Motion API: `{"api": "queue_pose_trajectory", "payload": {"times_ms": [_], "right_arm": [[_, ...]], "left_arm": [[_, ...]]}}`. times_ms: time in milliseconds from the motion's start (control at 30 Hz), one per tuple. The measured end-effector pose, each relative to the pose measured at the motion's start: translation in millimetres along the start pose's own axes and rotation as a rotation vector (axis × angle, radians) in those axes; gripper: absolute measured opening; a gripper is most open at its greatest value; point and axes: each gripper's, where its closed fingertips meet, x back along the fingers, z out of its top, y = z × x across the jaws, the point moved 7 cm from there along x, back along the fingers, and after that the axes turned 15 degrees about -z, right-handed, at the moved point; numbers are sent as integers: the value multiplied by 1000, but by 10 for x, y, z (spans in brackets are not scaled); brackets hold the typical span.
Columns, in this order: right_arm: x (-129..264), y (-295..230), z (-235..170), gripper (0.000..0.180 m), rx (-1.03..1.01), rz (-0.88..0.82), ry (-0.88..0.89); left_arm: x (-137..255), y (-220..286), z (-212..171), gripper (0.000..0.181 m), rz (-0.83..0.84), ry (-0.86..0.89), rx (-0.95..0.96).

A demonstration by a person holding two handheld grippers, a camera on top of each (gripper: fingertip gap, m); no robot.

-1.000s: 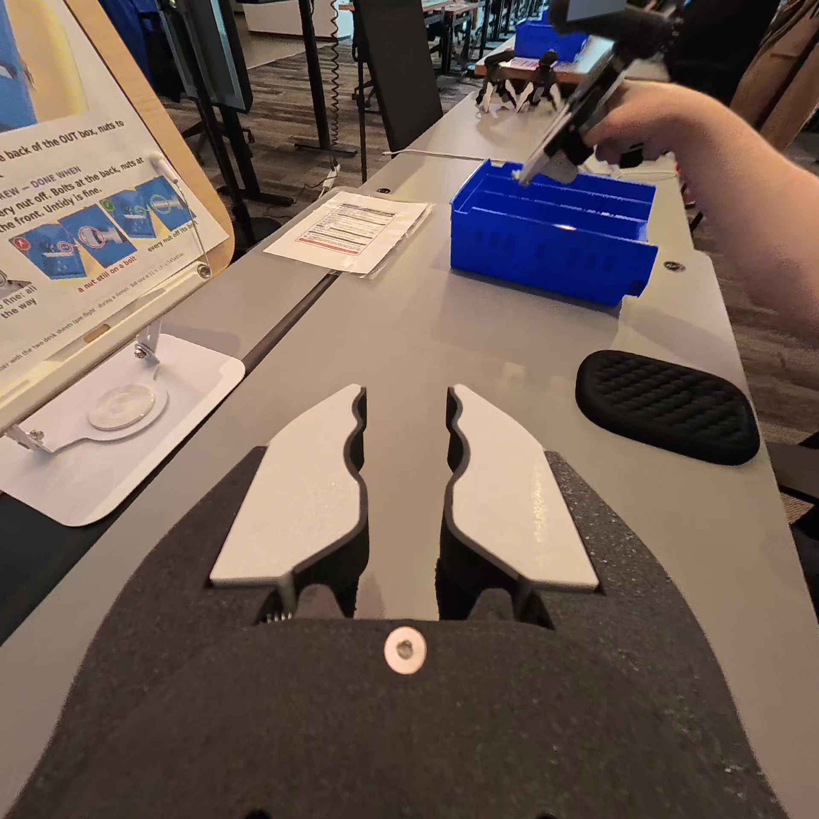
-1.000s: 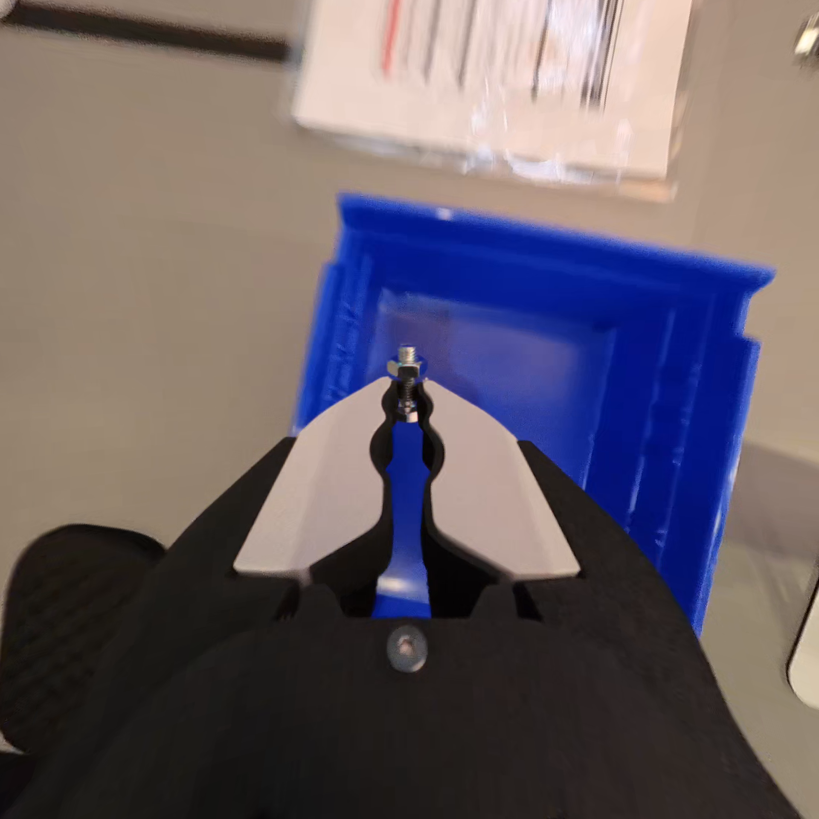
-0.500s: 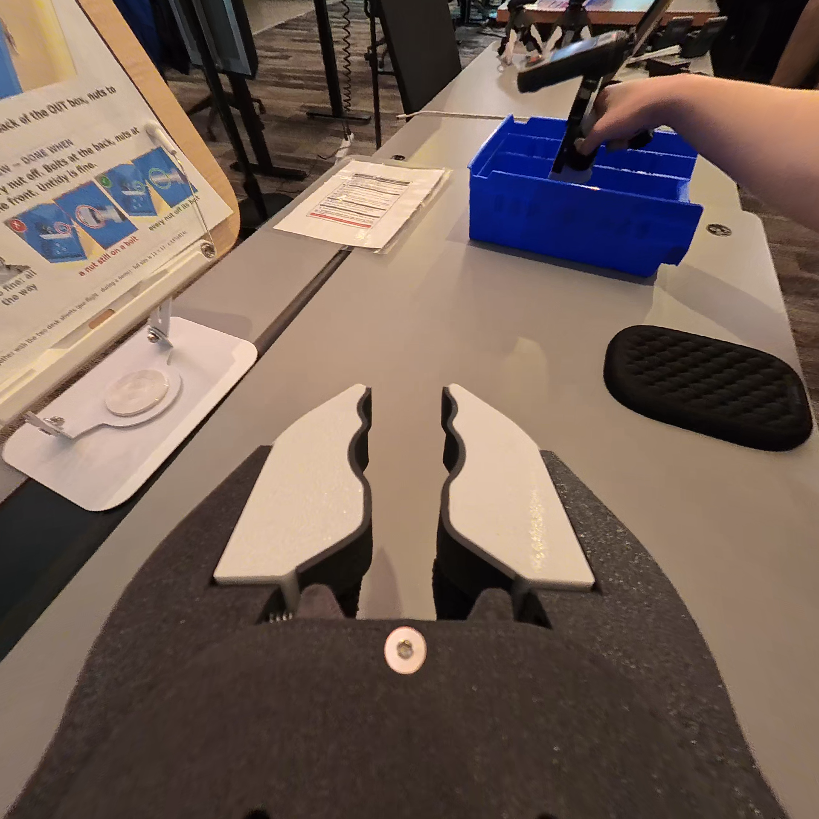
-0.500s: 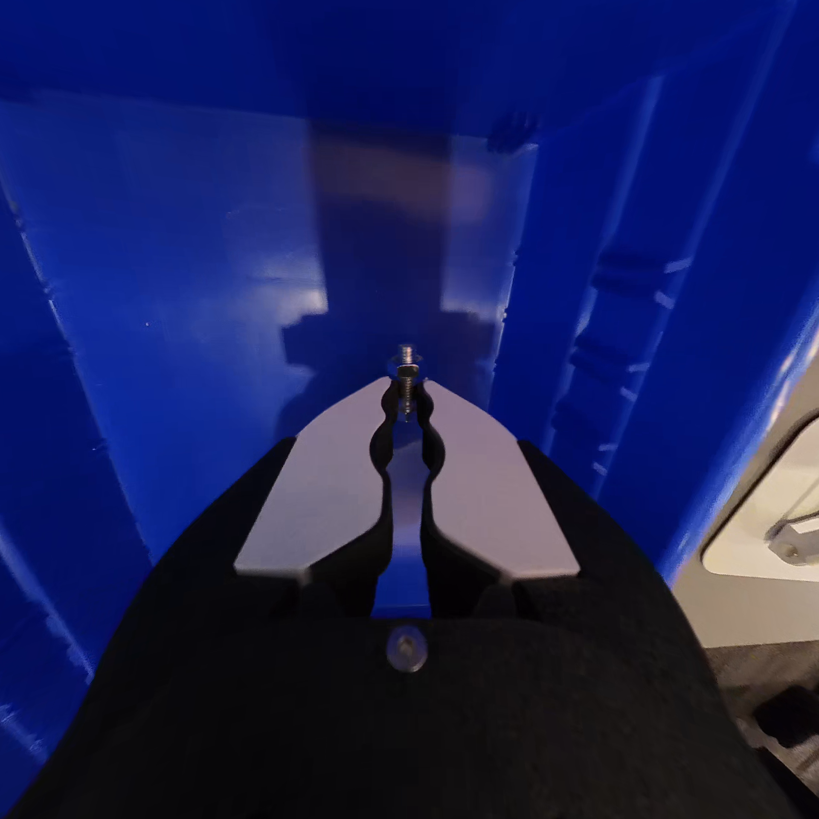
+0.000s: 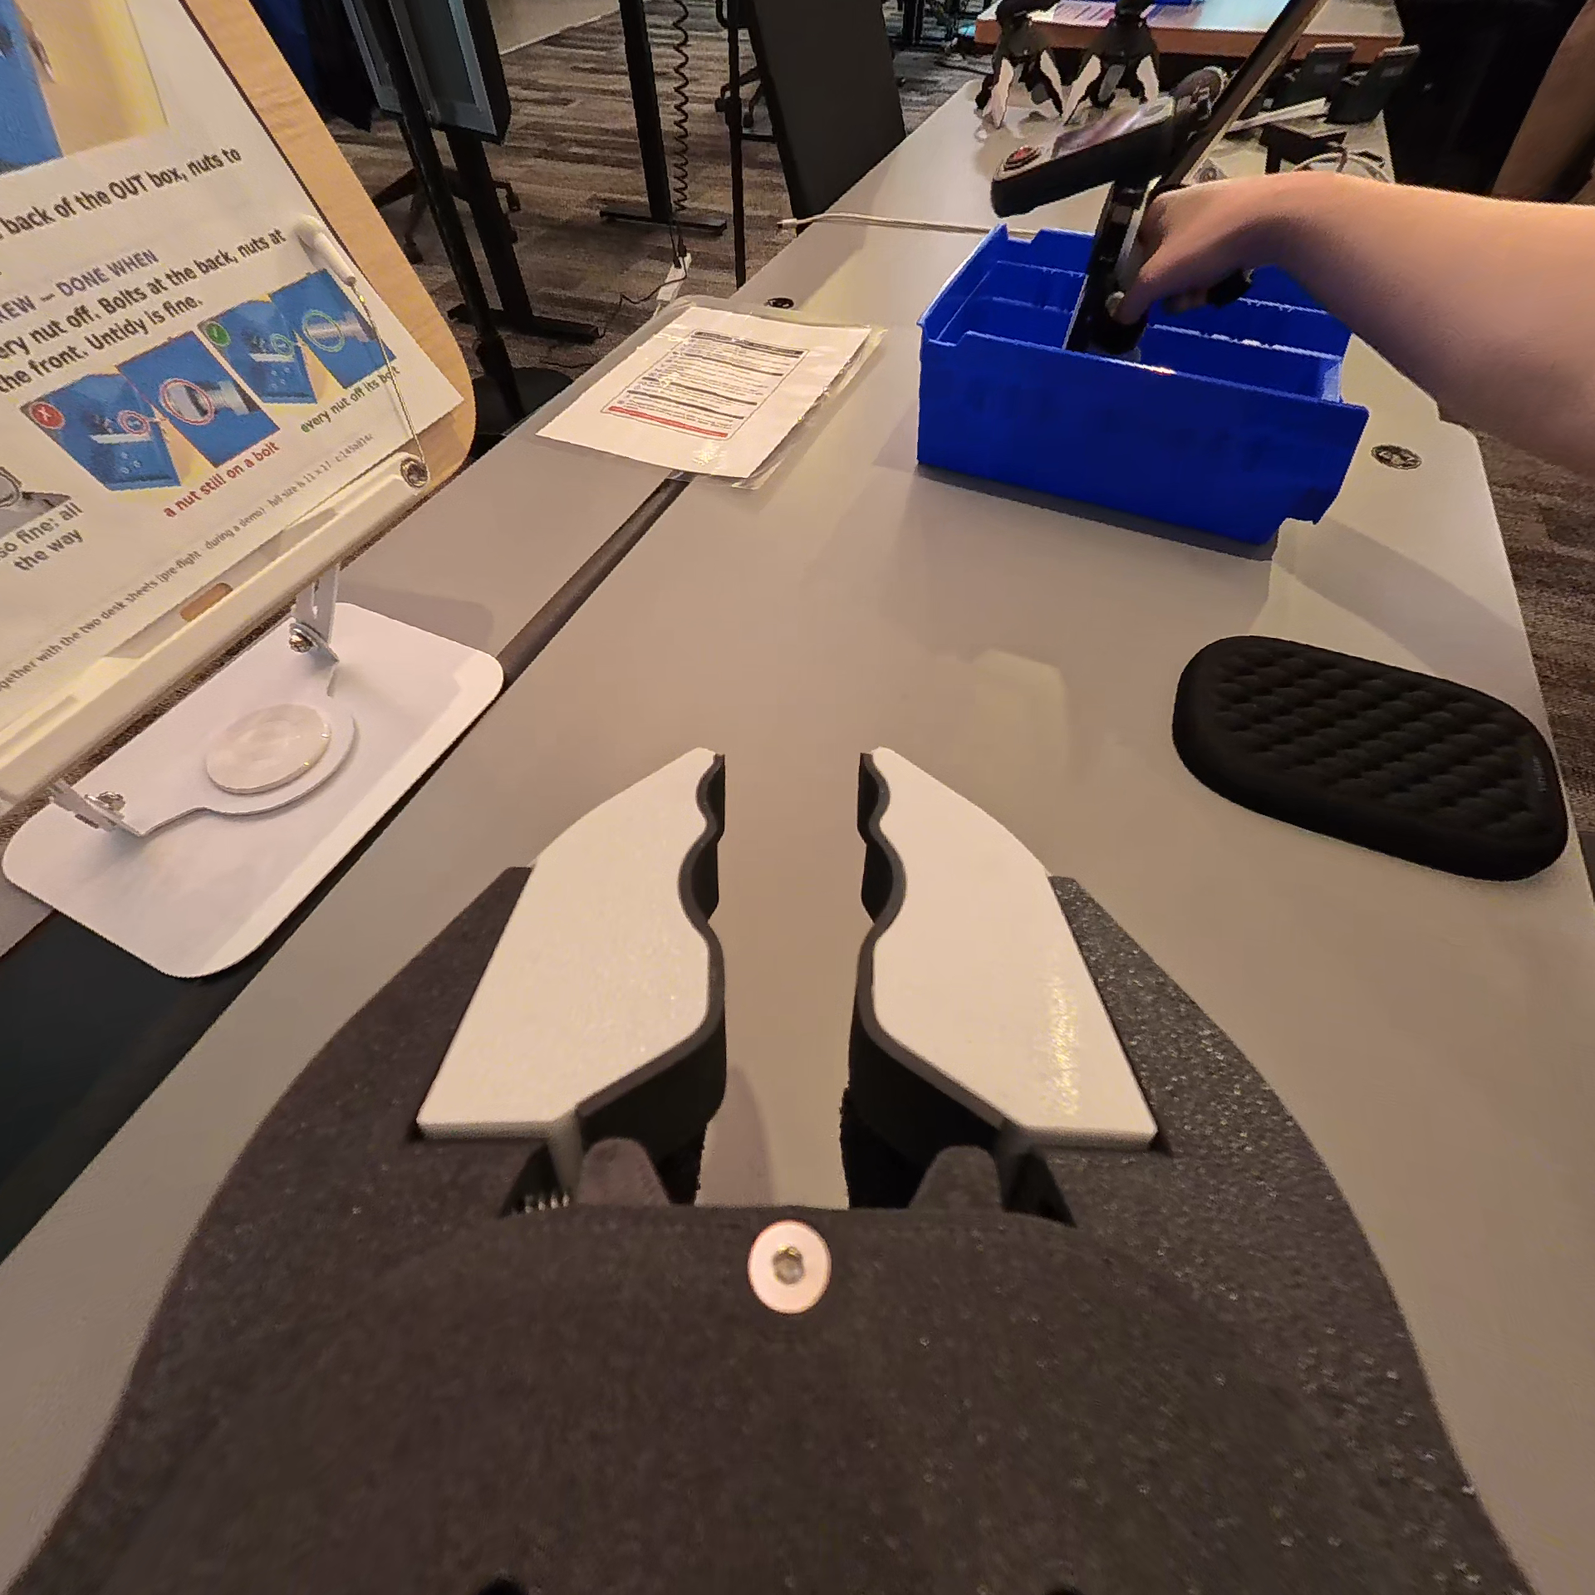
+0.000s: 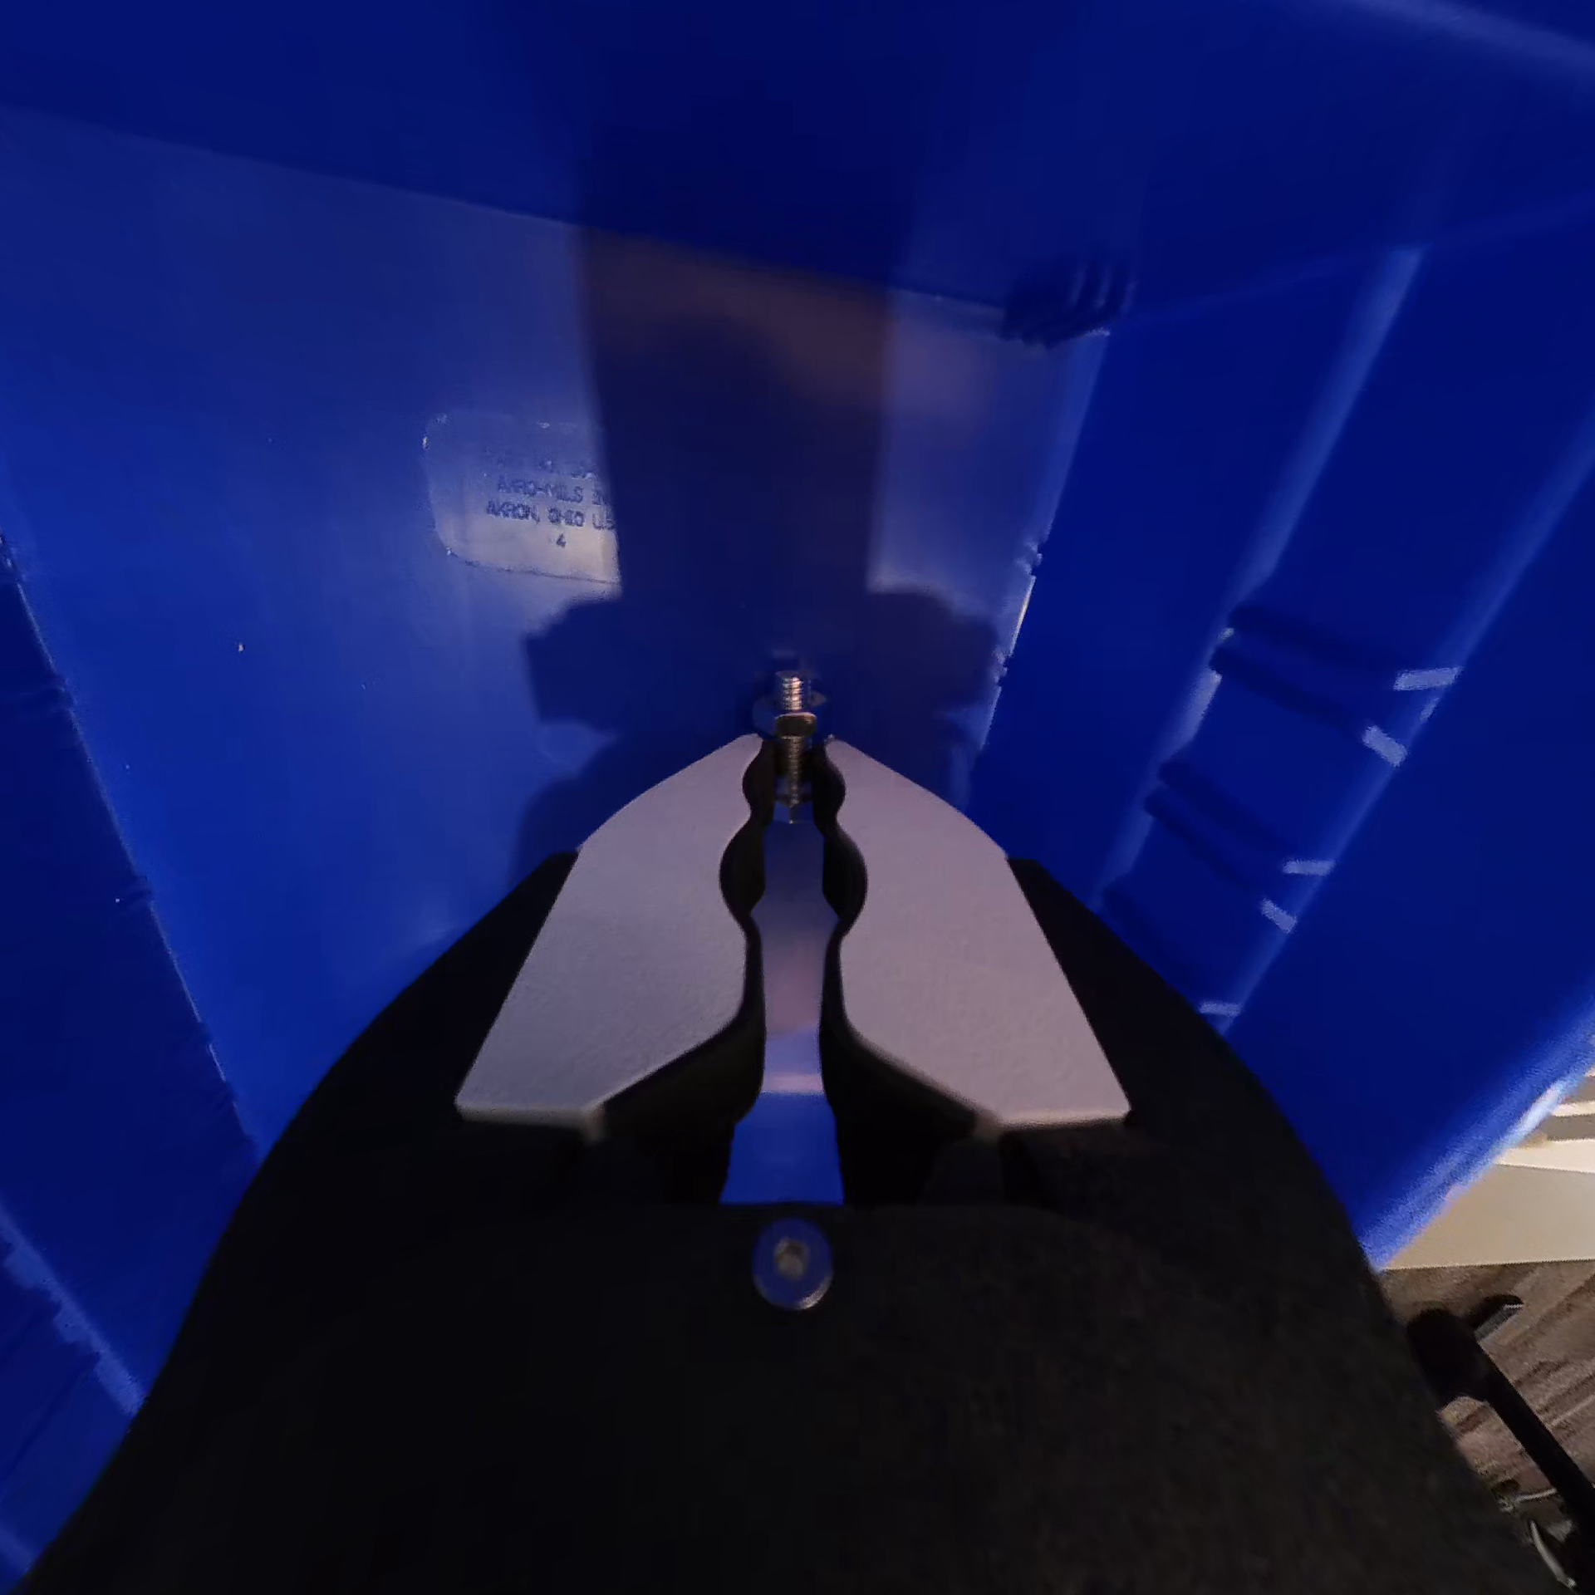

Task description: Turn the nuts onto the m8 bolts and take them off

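My right gripper (image 6: 792, 759) is shut on a small silver bolt (image 6: 791, 725) with a nut (image 6: 792, 723) threaded on it. It points down inside the blue bin (image 6: 302, 777), and the bolt's tip is at or just above the bin floor. In the left wrist view the right gripper (image 5: 1109, 332) is held by a hand (image 5: 1226, 242) and reaches down into a compartment of the blue bin (image 5: 1122, 431). My left gripper (image 5: 791, 768) is open and empty, low over the grey table (image 5: 863, 621), well short of the bin.
A black textured pad (image 5: 1372, 759) lies on the table's right side. An instruction board on a white stand (image 5: 242, 777) is at the left. A sleeved paper sheet (image 5: 716, 388) lies left of the bin. A person's forearm (image 5: 1467, 328) crosses at upper right. There is about 60 centimetres between the tips of the two grippers.
The right gripper, still holding the bolt with its nut, came from above the bin down into it, to the floor. The left gripper stayed open and hardly shifted.
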Motion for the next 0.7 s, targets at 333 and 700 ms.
{"api": "queue_pose_trajectory", "payload": {"times_ms": [333,700], "right_arm": [[144,30,-40,25,-25,-5,65],[2313,-760,84,20,-44,141,762]], "left_arm": [[93,47,58,25,0,28,-14],[177,62,187,28,42,119,-37]]}}
